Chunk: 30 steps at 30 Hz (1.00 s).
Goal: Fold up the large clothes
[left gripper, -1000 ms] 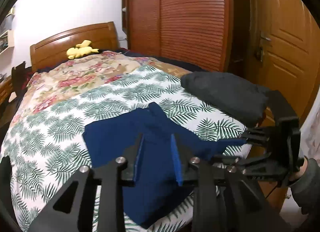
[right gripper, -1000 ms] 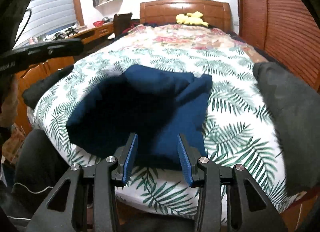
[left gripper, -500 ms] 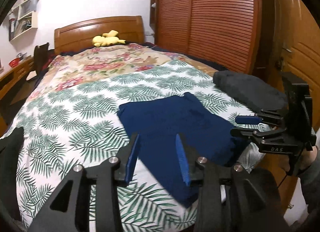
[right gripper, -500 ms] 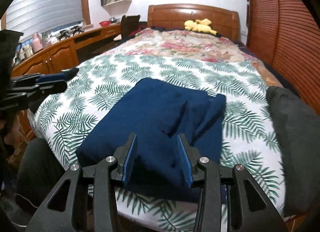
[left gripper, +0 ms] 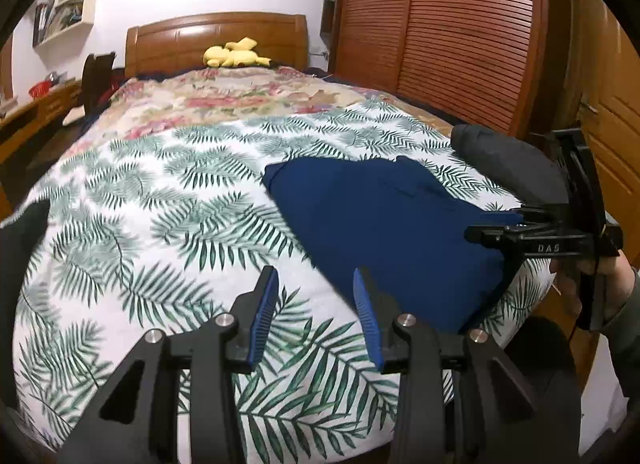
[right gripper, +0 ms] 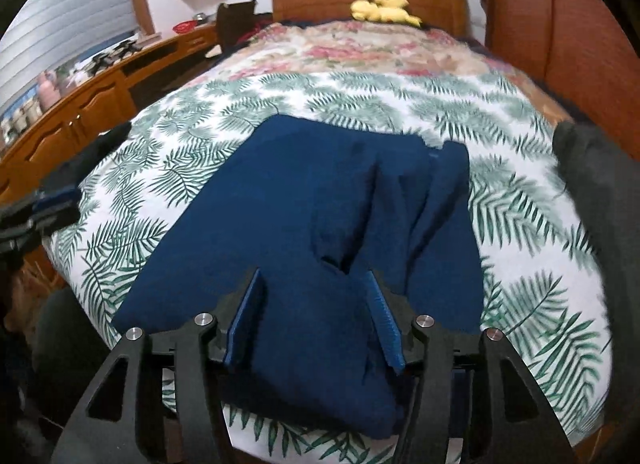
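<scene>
The blue garment [right gripper: 320, 216] lies folded on the fern-print sheet [left gripper: 168, 224] near the foot of the bed. A second ago it was bunched and partly lifted; now it rests flatter, with a long crease running down its right half and a small gap in the fold close to the right gripper [right gripper: 316, 316].

That gripper's jaws are opening. They straddle the garment's near edge, with cloth lying between the blue pads, yet neither pad presses on it, so the cloth is released. A second ago the pads stood closer together.

The left gripper [left gripper: 316, 316] has swung away to the left of the garment and now hangs over bare sheet, its jaws parted and with only sheet showing between them. Earlier it was directly over the blue cloth.

Counted: one blue garment, two grippers, one yellow plush toy [left gripper: 236, 54] beyond the garment at the wooden headboard [left gripper: 216, 32], and one dark grey folded pile [left gripper: 508, 160] just right of the garment at the bed's edge.

In the left wrist view the right gripper [left gripper: 496, 226] comes in from the right across the garment's corner, held by a hand [left gripper: 592, 284] that is partly cut off by the frame. The garment's near edge hangs over the bed's foot and is hidden behind the right gripper's frame. The right wrist view is blurred at its edges, and the left gripper [right gripper: 44, 212] there is only a dark smear left of the garment.
</scene>
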{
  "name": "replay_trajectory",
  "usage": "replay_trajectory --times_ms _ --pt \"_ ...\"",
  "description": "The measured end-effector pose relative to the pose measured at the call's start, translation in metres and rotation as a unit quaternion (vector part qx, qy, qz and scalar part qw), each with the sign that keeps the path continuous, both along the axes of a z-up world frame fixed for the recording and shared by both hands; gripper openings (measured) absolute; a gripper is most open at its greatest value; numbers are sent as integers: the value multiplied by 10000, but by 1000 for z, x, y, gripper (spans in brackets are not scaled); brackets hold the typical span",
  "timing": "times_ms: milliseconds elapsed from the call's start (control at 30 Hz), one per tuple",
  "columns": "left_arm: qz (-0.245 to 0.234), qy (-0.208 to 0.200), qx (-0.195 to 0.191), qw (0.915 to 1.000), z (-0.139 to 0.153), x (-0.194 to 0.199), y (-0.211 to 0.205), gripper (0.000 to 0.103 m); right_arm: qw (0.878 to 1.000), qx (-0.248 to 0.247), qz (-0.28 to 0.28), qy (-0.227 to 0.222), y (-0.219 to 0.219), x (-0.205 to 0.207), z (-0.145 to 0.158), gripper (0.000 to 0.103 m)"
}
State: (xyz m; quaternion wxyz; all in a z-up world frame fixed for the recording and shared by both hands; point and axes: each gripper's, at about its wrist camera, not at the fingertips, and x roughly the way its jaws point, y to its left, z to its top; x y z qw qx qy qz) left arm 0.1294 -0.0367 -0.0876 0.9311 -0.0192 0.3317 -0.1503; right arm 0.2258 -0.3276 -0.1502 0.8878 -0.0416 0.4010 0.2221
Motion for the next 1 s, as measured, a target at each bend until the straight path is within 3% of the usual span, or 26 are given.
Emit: replay_trajectory --times_ms 267,600,767,900,1000 --pt "202 179 -151 9995 -21 -3 17 38 9997 -13 18 236 4 3 -12 55" --pt "170 160 -203 9995 -22 -9 15 38 9984 339 -2 448 -14 -4 -10 55" --pt "113 170 -208 9996 -22 -7 9 38 9981 451 344 257 -11 -11 0 18" --pt "-55 173 -240 9995 -18 -2 -1 38 9985 316 376 -255 -15 -17 27 10" --pt "-148 137 -214 9996 -16 1 -10 38 9955 423 75 -842 -36 -28 64 9"
